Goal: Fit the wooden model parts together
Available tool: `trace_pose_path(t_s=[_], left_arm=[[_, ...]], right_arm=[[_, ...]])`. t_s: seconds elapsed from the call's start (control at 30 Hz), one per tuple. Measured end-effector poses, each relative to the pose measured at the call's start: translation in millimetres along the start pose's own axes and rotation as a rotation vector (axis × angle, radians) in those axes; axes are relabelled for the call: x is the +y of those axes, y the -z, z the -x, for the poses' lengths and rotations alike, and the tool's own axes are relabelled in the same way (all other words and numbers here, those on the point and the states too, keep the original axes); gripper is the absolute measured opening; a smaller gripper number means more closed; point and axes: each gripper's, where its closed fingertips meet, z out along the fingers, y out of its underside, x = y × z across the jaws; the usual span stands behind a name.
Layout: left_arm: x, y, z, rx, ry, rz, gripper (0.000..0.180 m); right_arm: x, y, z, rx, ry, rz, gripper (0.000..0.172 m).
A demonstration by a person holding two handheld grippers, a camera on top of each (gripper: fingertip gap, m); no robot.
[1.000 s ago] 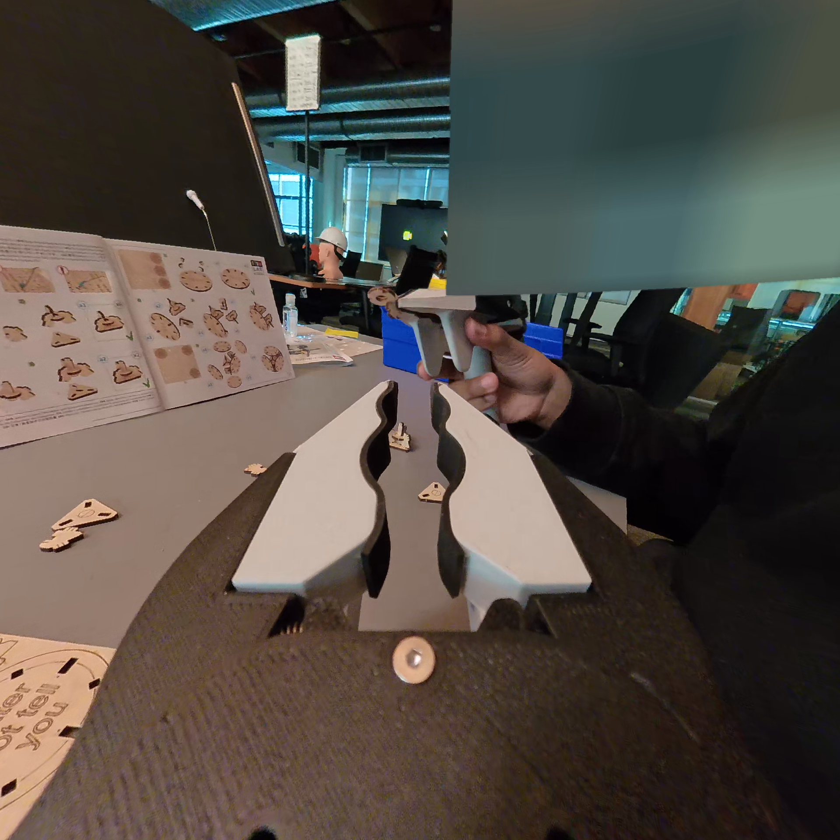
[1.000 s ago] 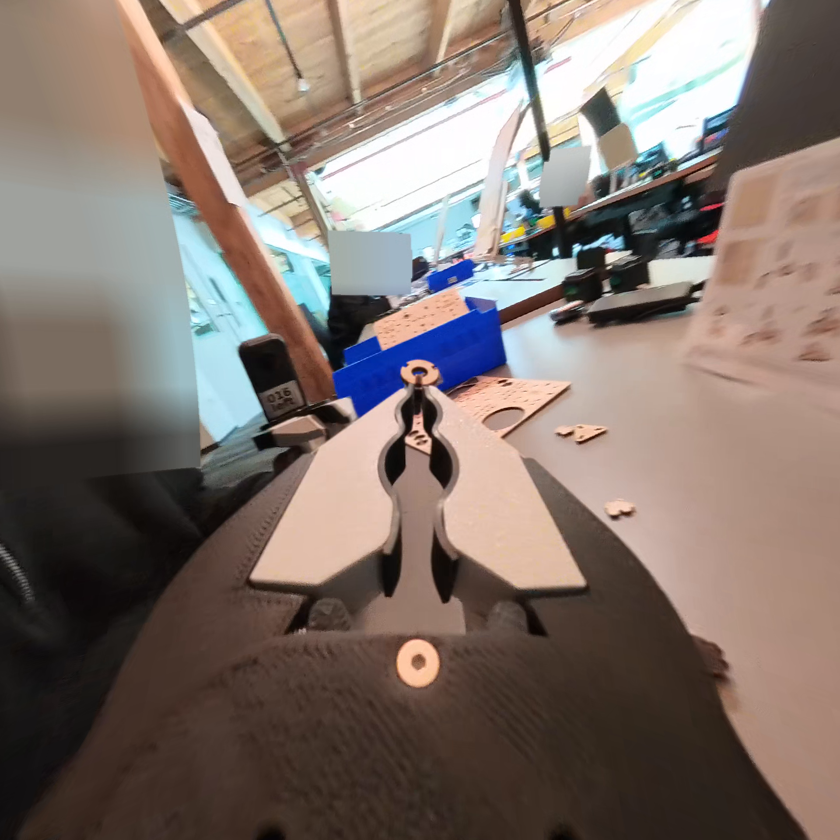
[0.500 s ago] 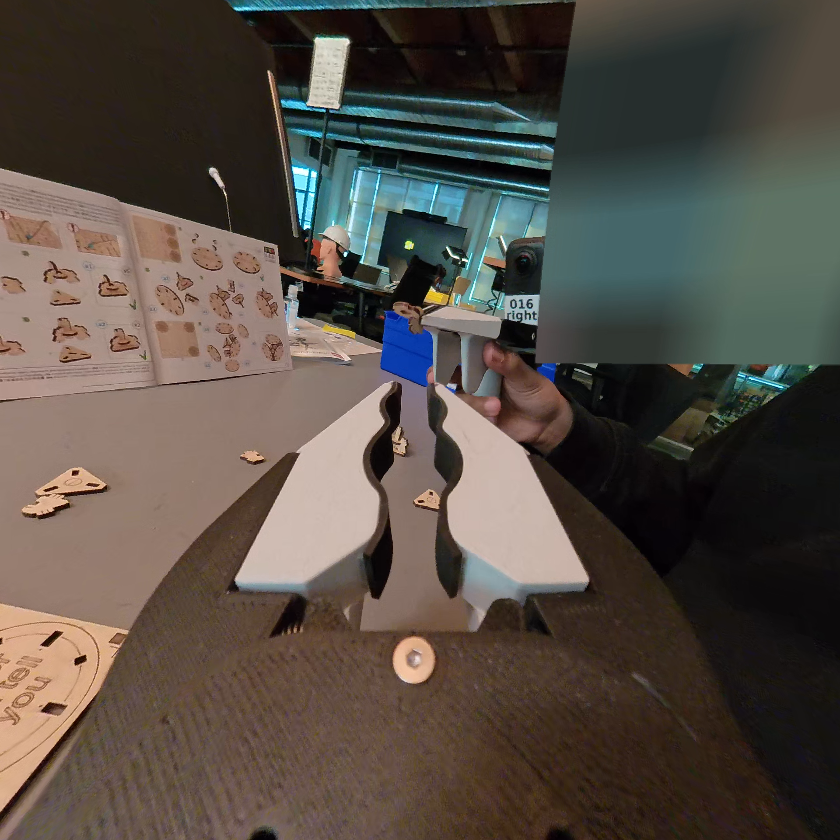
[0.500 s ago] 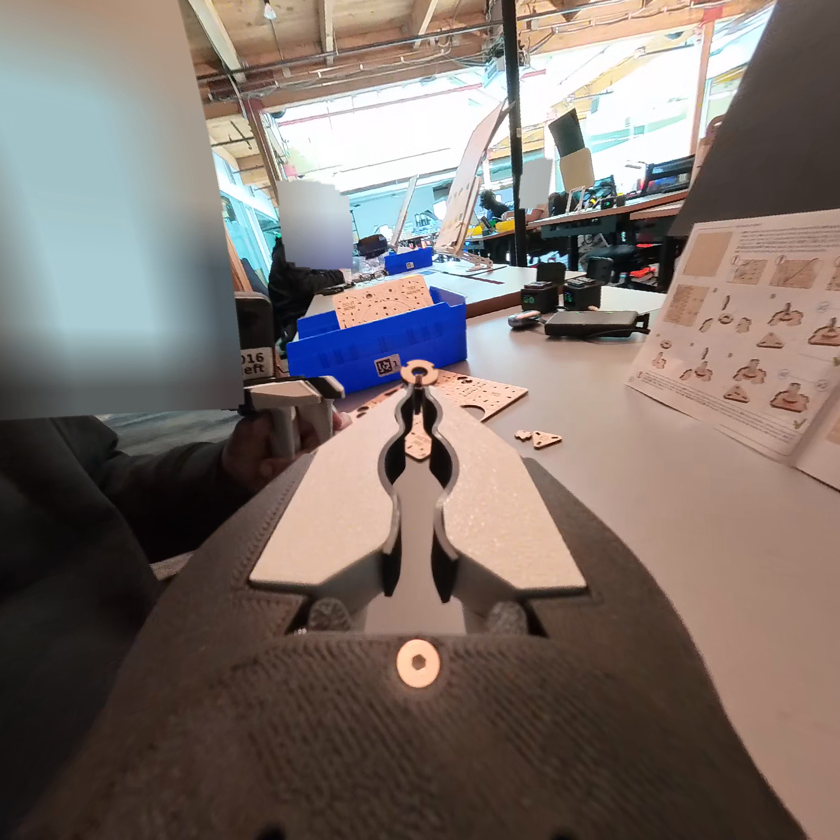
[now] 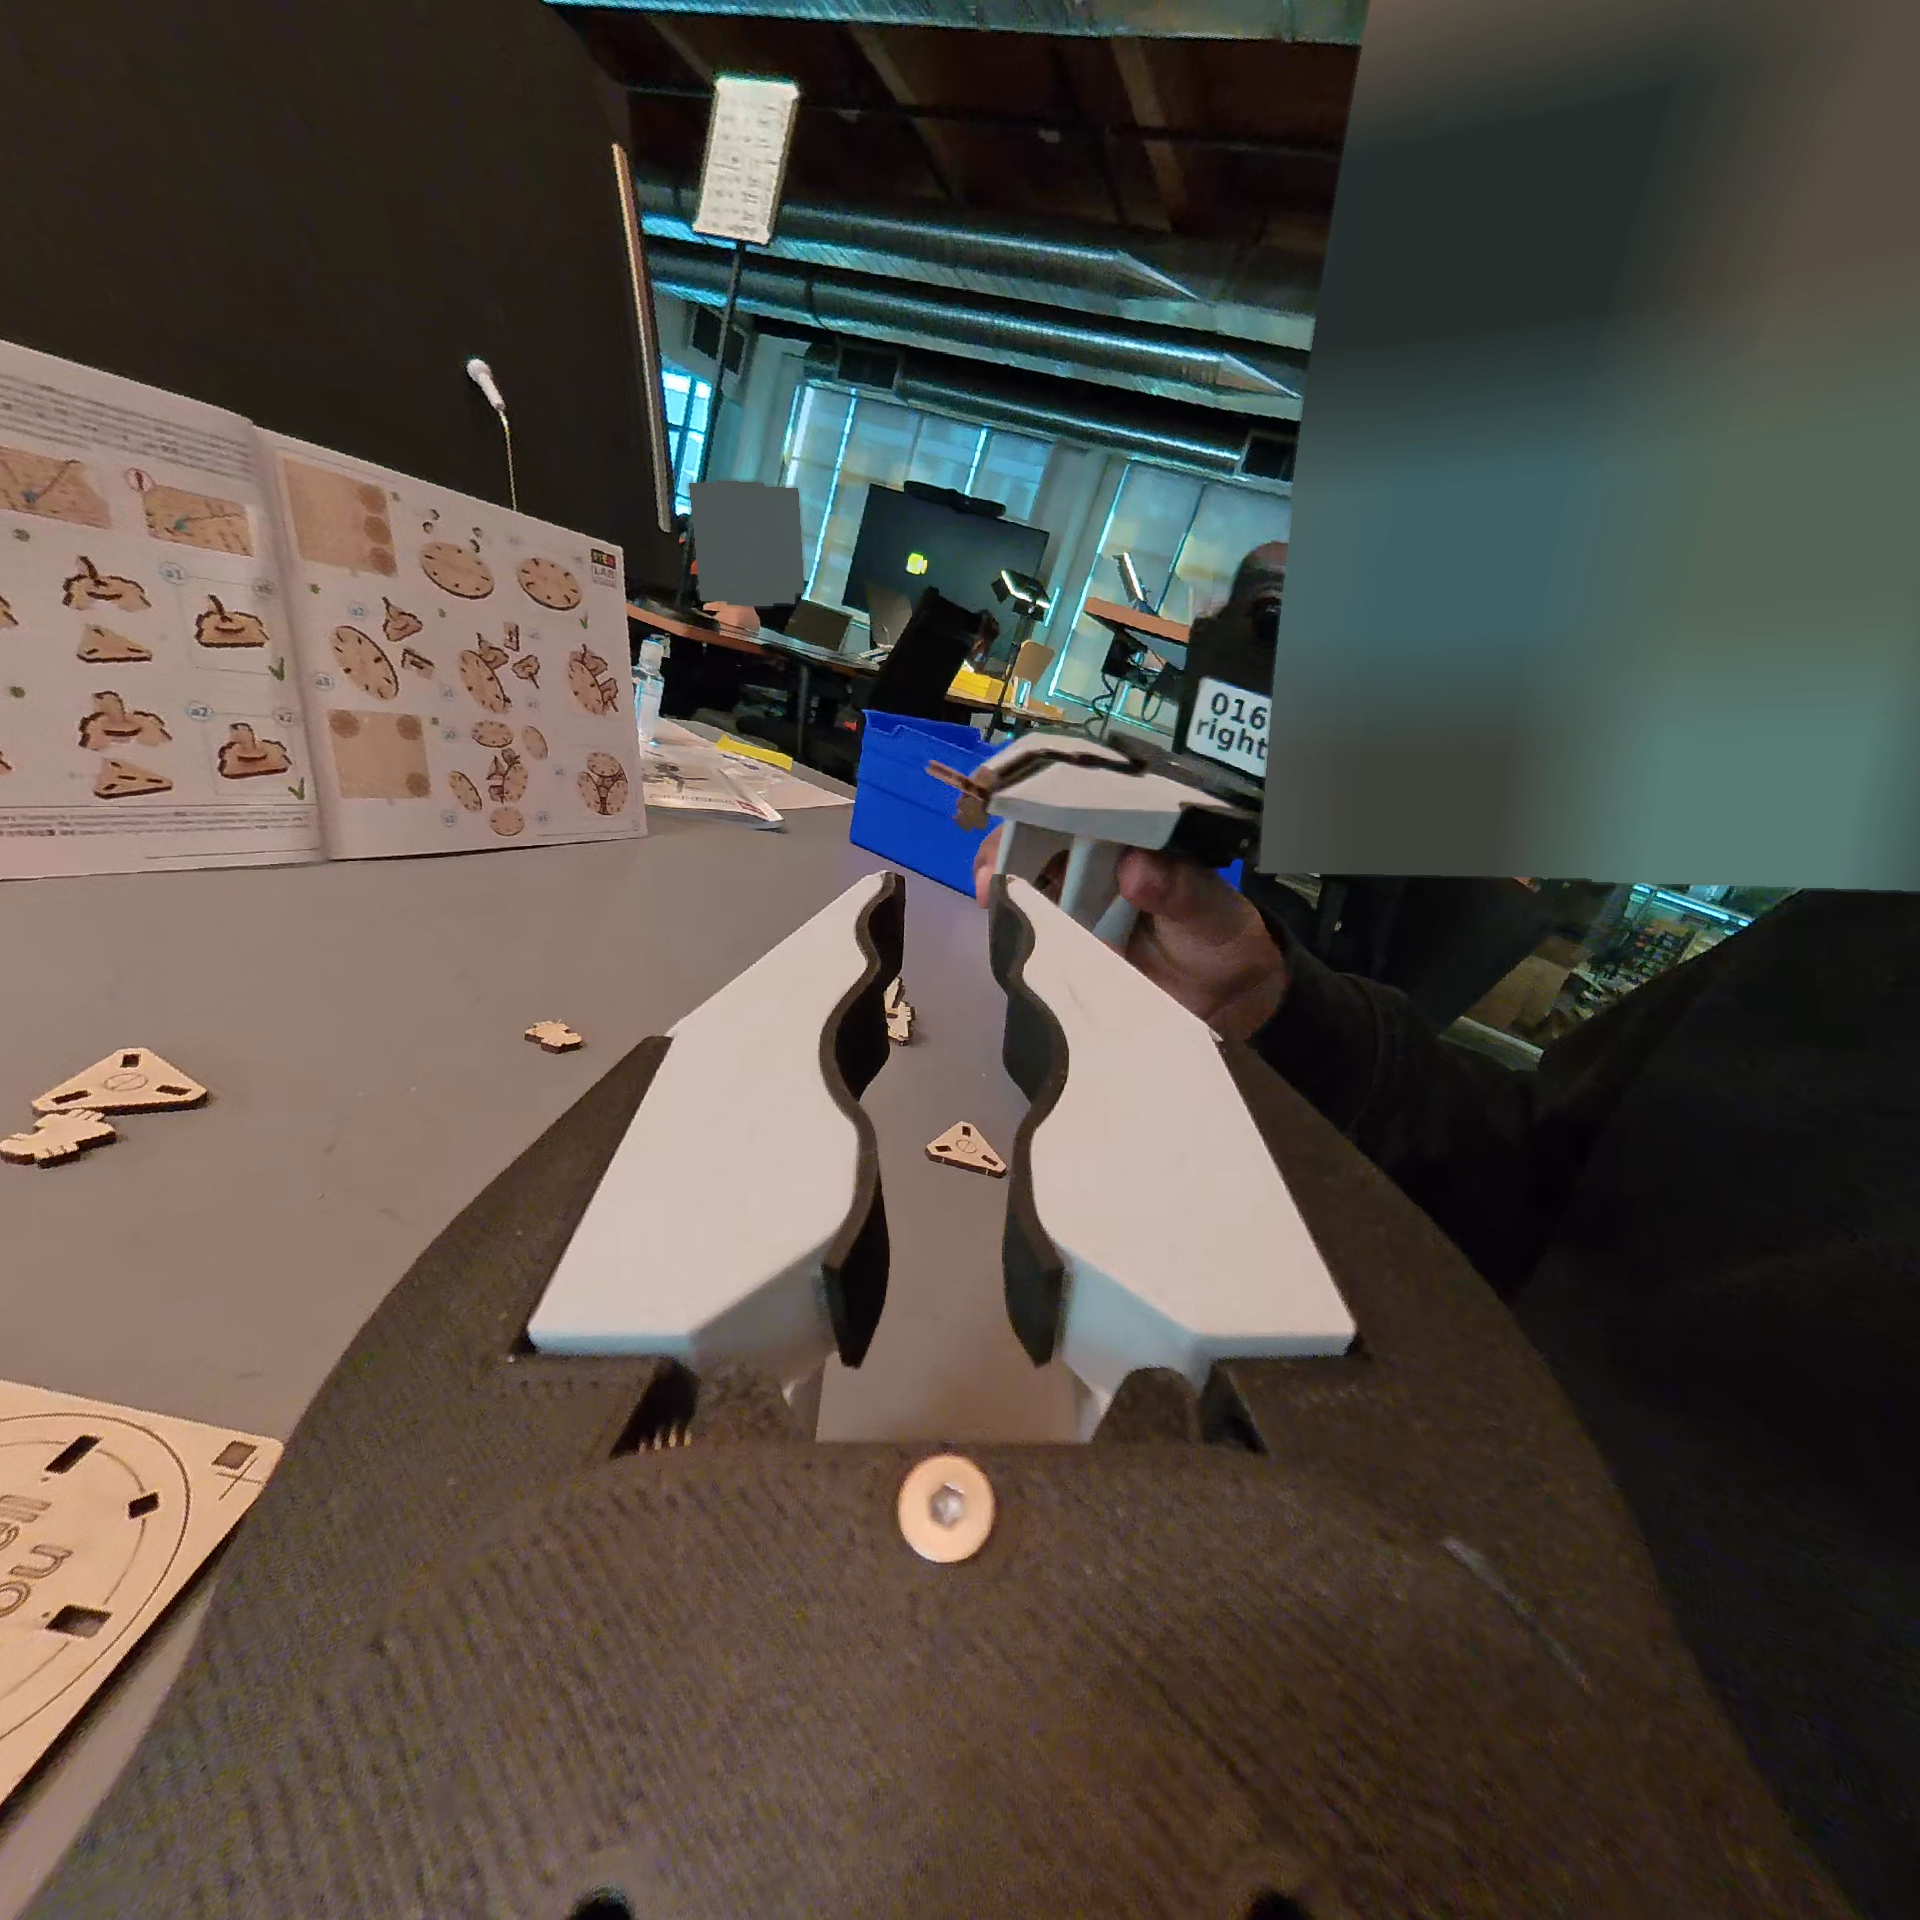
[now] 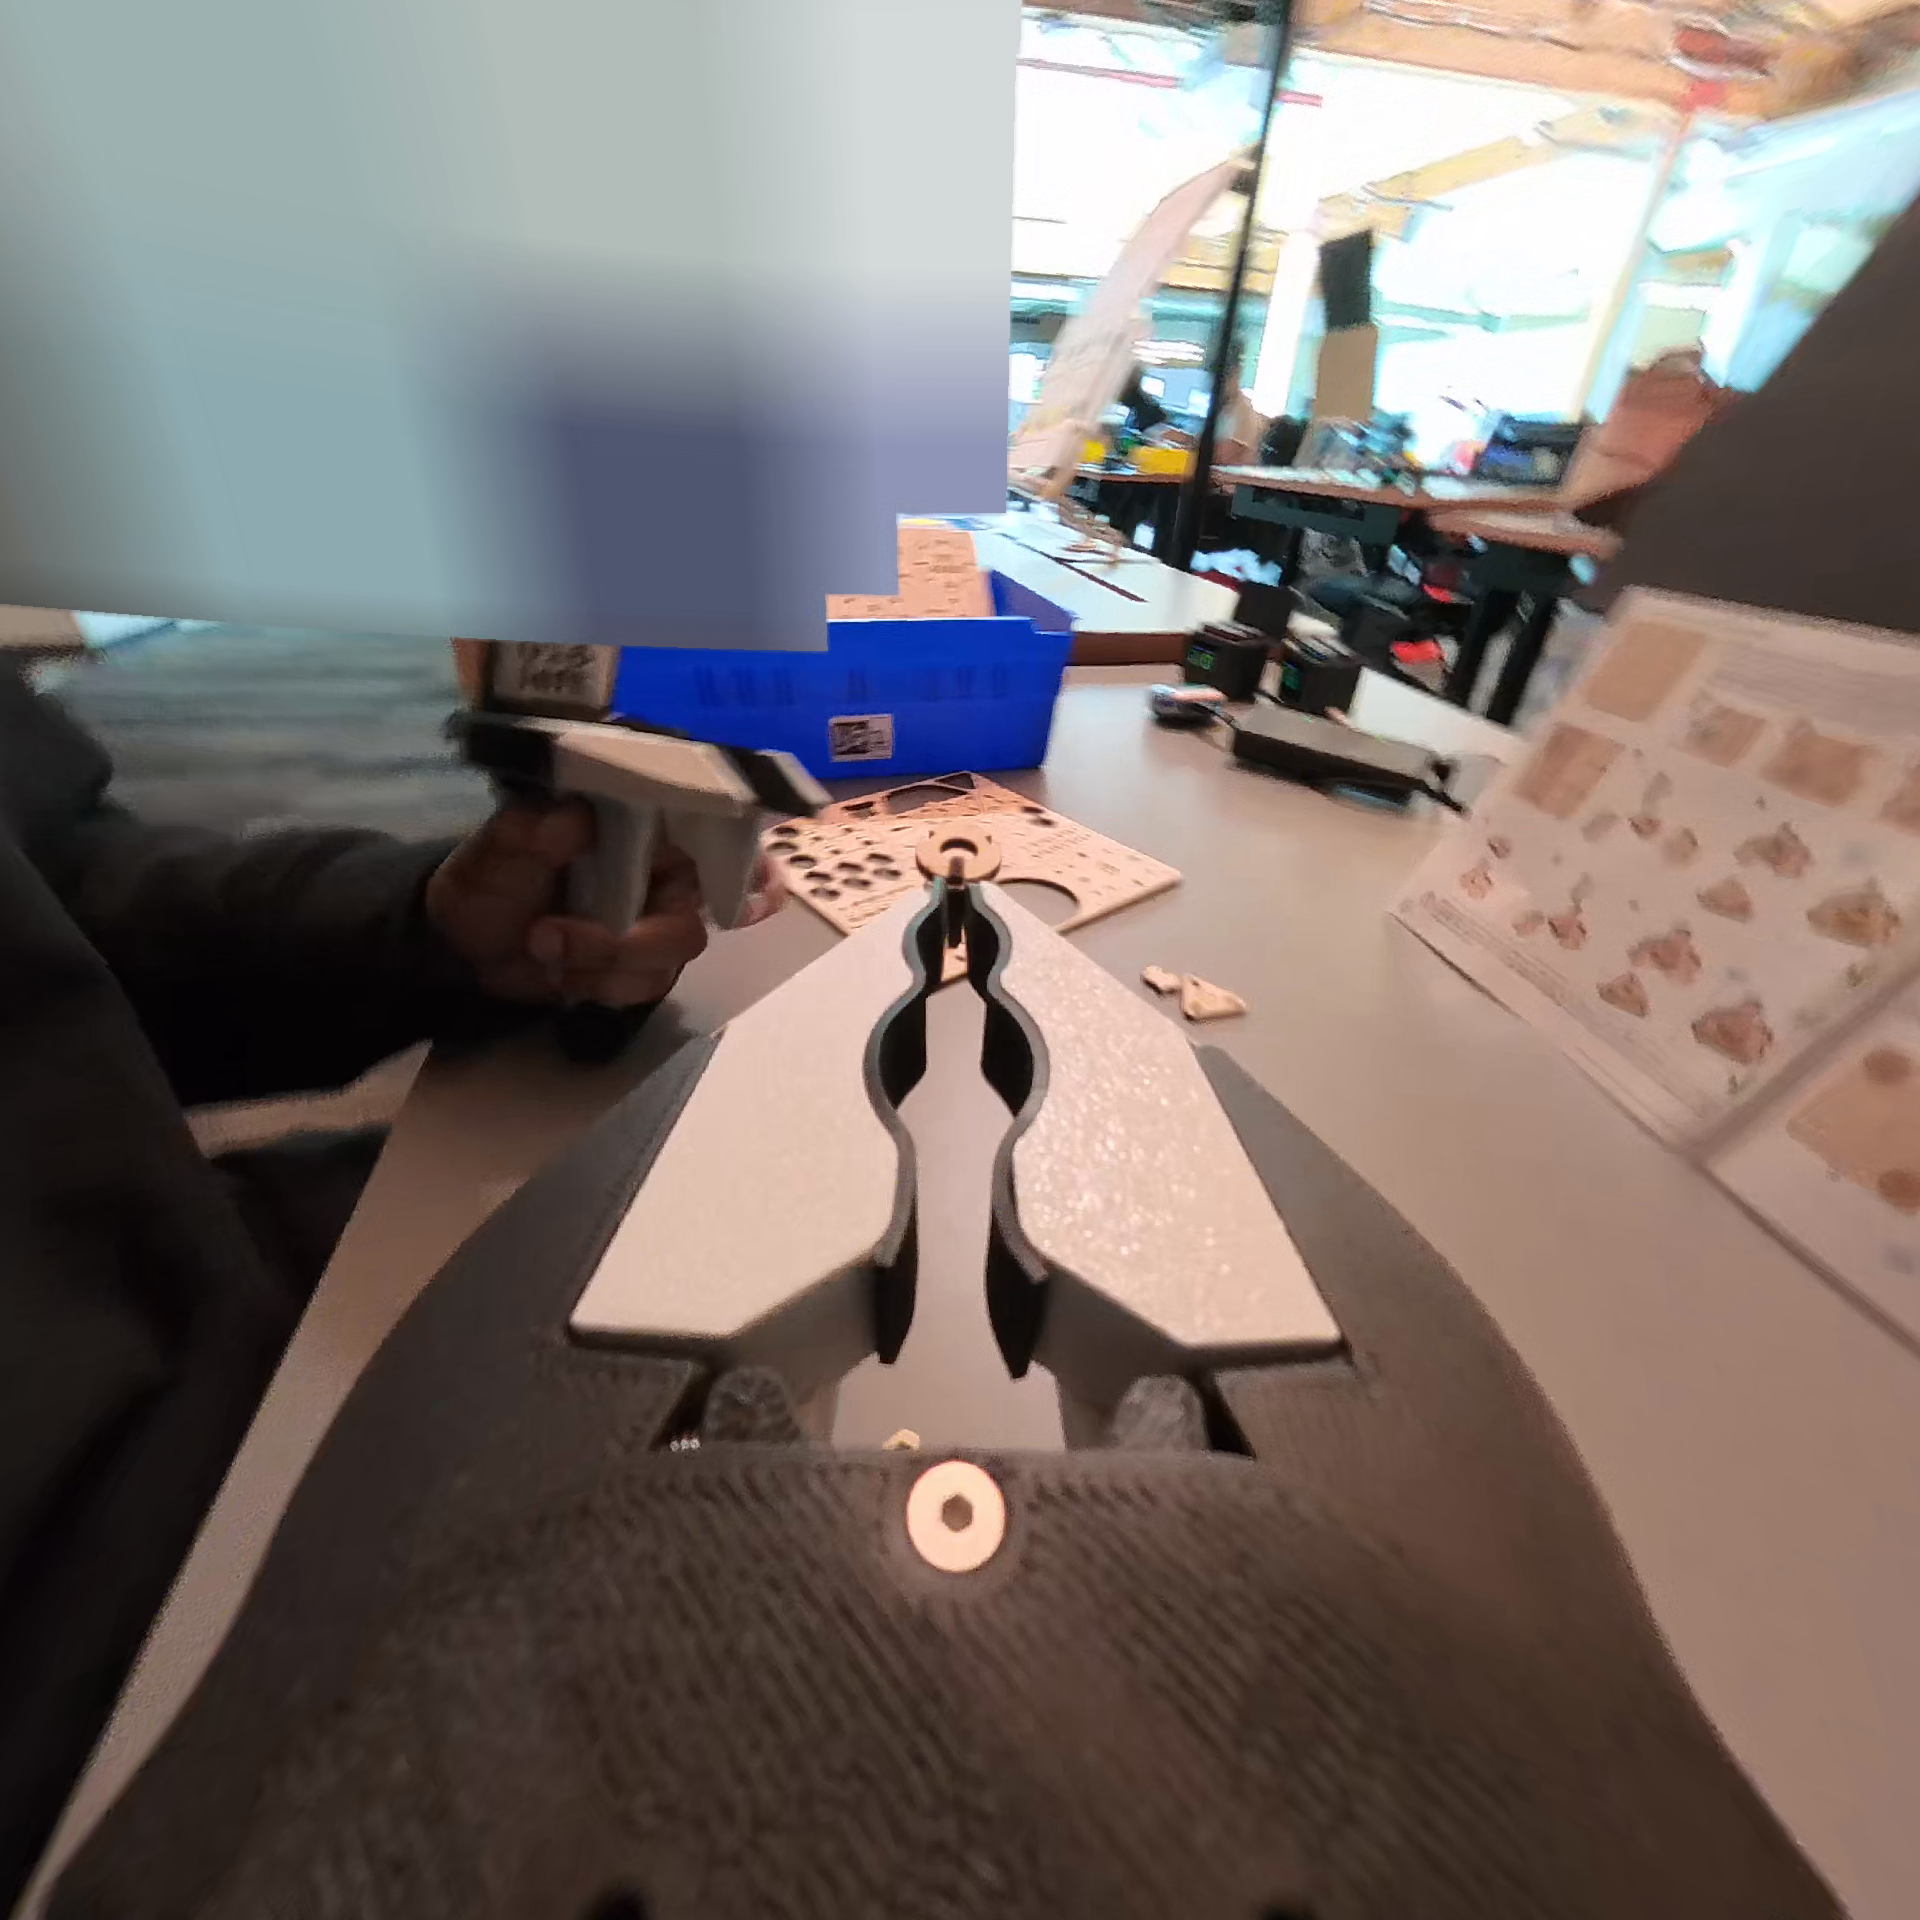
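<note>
My right gripper [image 6: 956, 896] is shut on a small wooden part with a ring-shaped disc [image 6: 956, 854] that sticks out past the fingertips, held above the grey table [image 6: 1351, 1091]. It also shows in the left wrist view [image 5: 977, 800], held in a hand, with the wooden part [image 5: 951, 781] at its tip. My left gripper [image 5: 943, 883] is open with nothing between its fingers. Through its gap I see a small triangular wooden piece [image 5: 966, 1148] and another small piece [image 5: 896, 1013] lying on the table. The left gripper also shows in the right wrist view [image 6: 779, 779].
An open instruction booklet [image 5: 312, 665] stands at the left, also in the right wrist view [image 6: 1714, 852]. A blue bin [image 6: 852, 686] and a punched wooden sheet [image 6: 1091, 878] lie beyond. Loose wooden pieces [image 5: 123, 1081] [image 6: 1205, 1000], another sheet [image 5: 83, 1538] and black devices [image 6: 1340, 743] are on the table.
My left jaws have opened a little wider. The right gripper has turned towards the left gripper and lowered, still shut on the wooden ring part. The two grippers stand closer together.
</note>
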Motion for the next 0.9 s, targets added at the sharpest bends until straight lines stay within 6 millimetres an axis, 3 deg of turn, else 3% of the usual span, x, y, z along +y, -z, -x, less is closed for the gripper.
trace_pose_path(t_s=[0.17,0.3,0.37,0.5,0.73,0.9], left_arm=[[-0.8,0.9,-0.4,0.034,0.069,-0.014,0.015],[5.3,-0.7,-7.4,0.157,0.250,0.015,0.008],[8.9,-1.1,-0.6,0.174,0.377,0.029,0.010],[16.9,-1.7,5.0,0.185,0.502,0.071,0.013],[30.9,-7.1,6.0,0.150,0.526,0.162,0.022],[30.0,-6.5,-3.3,0.212,0.529,0.168,0.016]], right_arm=[[17.8,-11.3,34.3,-0.079,0.327,0.088,0.001],[40.0,-19.7,45.9,-0.100,0.562,0.166,0.001],[46.0,-21.5,46.4,-0.093,0.635,0.196,0.001],[46.2,-22.7,41.4,-0.051,0.726,0.207,0.001],[28.0,-20.4,36.2,0.029,0.789,0.134,0.001],[30.0,-22.4,36.2,0.040,0.801,0.145,0.001]])
